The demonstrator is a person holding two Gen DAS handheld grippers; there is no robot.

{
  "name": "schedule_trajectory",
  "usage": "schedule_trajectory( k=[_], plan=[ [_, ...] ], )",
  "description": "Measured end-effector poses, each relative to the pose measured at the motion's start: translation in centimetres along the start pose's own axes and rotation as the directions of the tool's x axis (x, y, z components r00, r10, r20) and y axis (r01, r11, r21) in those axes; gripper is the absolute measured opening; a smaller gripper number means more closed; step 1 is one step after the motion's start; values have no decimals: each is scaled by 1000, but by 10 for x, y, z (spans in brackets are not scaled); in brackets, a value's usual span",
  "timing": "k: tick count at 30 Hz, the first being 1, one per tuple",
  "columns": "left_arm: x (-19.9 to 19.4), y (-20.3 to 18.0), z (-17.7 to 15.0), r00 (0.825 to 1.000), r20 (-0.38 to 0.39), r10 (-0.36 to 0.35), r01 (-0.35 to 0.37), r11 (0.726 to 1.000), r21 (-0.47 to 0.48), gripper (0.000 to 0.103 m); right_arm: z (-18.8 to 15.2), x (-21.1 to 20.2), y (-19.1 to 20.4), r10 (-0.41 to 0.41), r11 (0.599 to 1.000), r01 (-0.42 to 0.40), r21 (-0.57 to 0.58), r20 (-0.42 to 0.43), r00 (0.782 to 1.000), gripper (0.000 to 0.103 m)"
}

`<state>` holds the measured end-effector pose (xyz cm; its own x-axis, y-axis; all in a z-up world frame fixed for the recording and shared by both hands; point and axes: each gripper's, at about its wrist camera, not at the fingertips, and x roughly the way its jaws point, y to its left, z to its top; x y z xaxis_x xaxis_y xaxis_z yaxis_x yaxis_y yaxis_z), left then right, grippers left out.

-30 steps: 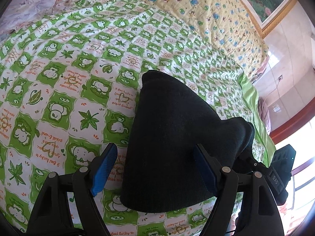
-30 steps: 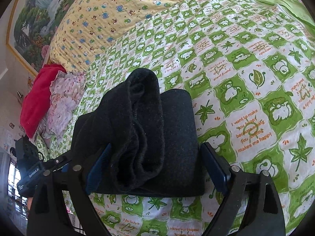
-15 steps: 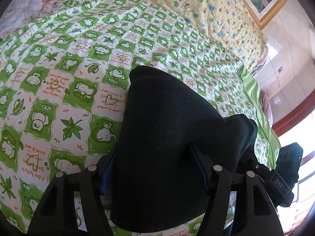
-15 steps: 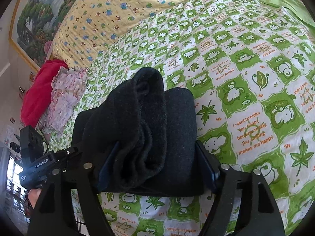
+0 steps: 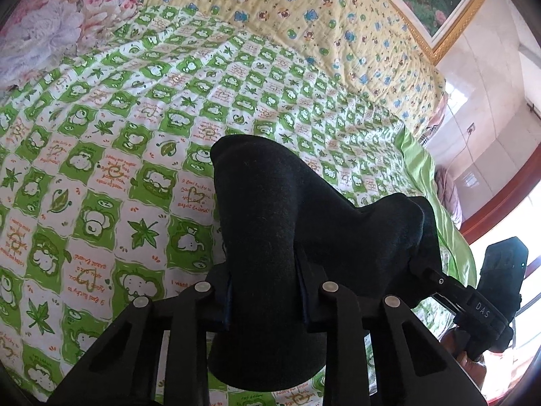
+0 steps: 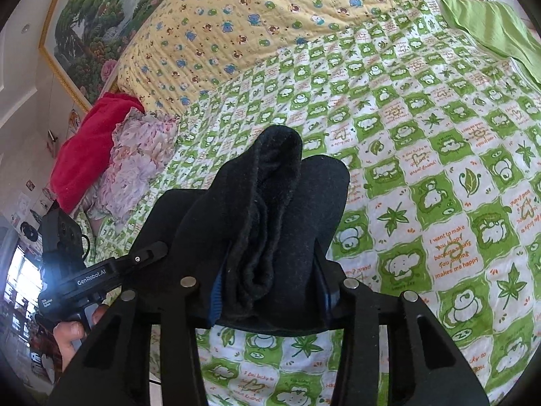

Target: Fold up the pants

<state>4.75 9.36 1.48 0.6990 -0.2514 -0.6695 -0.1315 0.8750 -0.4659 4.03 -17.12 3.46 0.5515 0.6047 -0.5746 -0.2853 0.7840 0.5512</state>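
The black pants [image 5: 270, 223] are folded into a thick bundle on the green and white checked bedspread [image 5: 101, 155]. My left gripper [image 5: 265, 299] is shut on one end of the bundle, its blue pads pressed into the cloth. My right gripper [image 6: 268, 291] is shut on the other end of the pants [image 6: 270, 209], where the folded layers bunch up between the pads. Each gripper shows in the other's view: the right one at the far right of the left wrist view [image 5: 487, 304], the left one at the lower left of the right wrist view [image 6: 77, 280].
A yellow quilt [image 5: 304, 23] with small animal prints lies at the head of the bed. A pink floral cloth [image 6: 135, 165] and a red cloth [image 6: 88, 149] are piled at the bed's side. A framed painting [image 6: 101, 17] hangs on the wall.
Both grippers went from wide open around the bundle to shut on it. The pants now bunch up and lift between the pads.
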Motion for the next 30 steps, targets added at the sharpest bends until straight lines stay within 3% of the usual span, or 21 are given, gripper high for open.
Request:
schedule_trajectory(
  k=[7,14,30],
  plan=[
    [-47,21,11,993,104,57,-56,998,-14,28,12,15,31,90,995,-90,-39,-13,996,44],
    [-80,56,24,978,160,131,-124,991,-58,28,22,50,77,147,981,-153,-123,-52,988,44],
    [-95,121,66,935,215,281,-258,957,-131,28,57,138,143,214,945,-242,-221,-144,966,44]
  ],
)
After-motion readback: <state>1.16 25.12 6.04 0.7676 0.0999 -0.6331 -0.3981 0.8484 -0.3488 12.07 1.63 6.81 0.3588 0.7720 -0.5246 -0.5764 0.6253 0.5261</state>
